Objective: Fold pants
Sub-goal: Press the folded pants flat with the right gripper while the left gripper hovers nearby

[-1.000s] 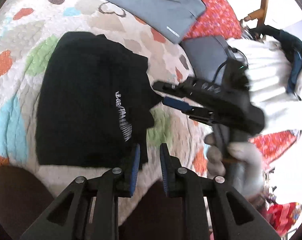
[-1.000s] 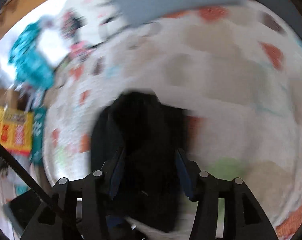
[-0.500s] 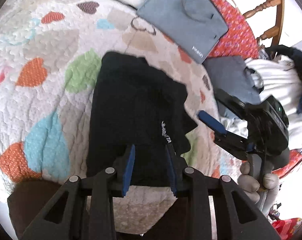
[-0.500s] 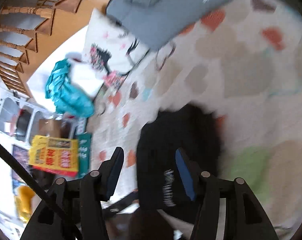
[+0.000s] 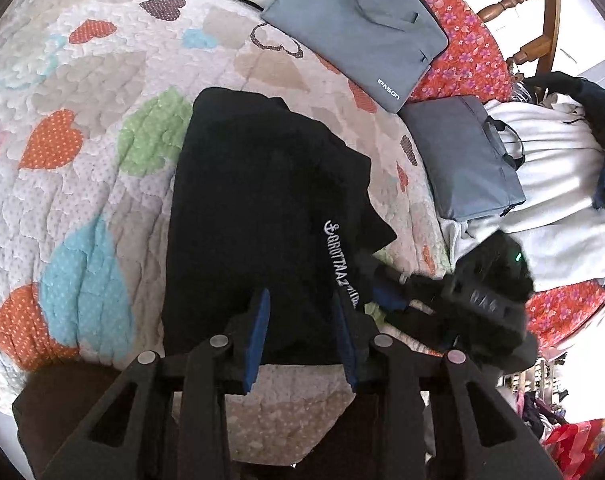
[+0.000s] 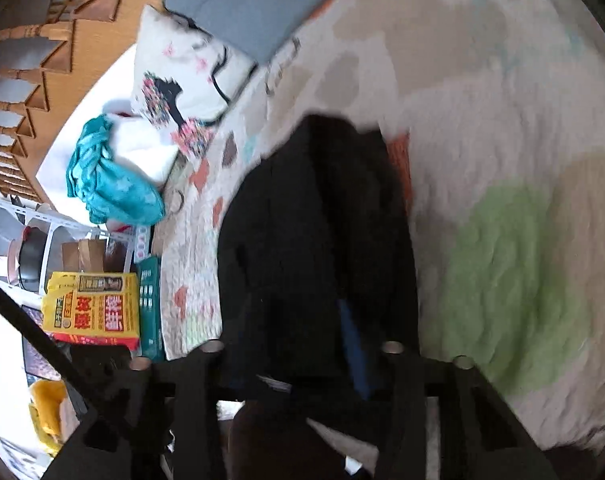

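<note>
Black pants hide the blurred right claw's left finger.

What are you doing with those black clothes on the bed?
A person is folding black pants on a heart-patterned quilt, using a hand-held gripper in each hand. The pants already lie in a folded bundle. The left gripper is open over the near edge of the pants. The right gripper reaches in at the side with the white lettering. Two grey bags lie farther back on the bed.
</note>
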A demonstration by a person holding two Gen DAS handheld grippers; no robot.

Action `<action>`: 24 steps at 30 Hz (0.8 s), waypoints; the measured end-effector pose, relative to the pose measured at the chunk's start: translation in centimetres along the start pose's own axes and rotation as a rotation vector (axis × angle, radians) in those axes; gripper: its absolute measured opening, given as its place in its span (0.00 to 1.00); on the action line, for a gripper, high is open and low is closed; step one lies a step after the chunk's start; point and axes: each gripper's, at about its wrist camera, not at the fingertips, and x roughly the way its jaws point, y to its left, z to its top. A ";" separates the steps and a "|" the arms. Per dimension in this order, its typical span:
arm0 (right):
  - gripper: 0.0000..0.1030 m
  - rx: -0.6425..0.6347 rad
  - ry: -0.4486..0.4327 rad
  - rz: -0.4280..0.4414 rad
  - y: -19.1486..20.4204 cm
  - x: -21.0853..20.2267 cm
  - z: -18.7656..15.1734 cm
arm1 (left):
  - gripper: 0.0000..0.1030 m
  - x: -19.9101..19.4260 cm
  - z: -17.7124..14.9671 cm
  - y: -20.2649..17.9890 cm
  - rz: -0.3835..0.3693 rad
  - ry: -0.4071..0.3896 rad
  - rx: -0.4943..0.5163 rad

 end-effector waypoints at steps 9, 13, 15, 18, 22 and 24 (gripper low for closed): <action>0.25 -0.014 -0.115 -0.134 -0.7 -4.5 -2.3 | 0.31 -0.6 0.0 -0.5 -0.007 0.003 0.033; 0.52 -0.106 -0.173 -0.040 3.4 -5.4 -0.1 | 0.31 1.1 0.2 -0.4 -0.006 0.019 0.029; 0.59 -0.120 -0.142 0.001 4.7 -3.8 1.5 | 0.31 2.4 -0.1 -0.5 0.017 0.042 0.045; 0.59 -0.111 -0.063 -0.018 4.4 0.2 3.2 | 0.31 3.6 -0.6 -0.6 0.020 0.077 0.057; 0.51 -0.067 -0.048 -0.064 1.8 3.0 3.8 | 0.31 3.4 -0.5 -0.9 0.010 0.102 0.094; 0.48 -0.064 -0.052 -0.055 1.4 2.5 3.8 | 0.31 2.7 -0.3 -1.3 0.000 0.103 0.120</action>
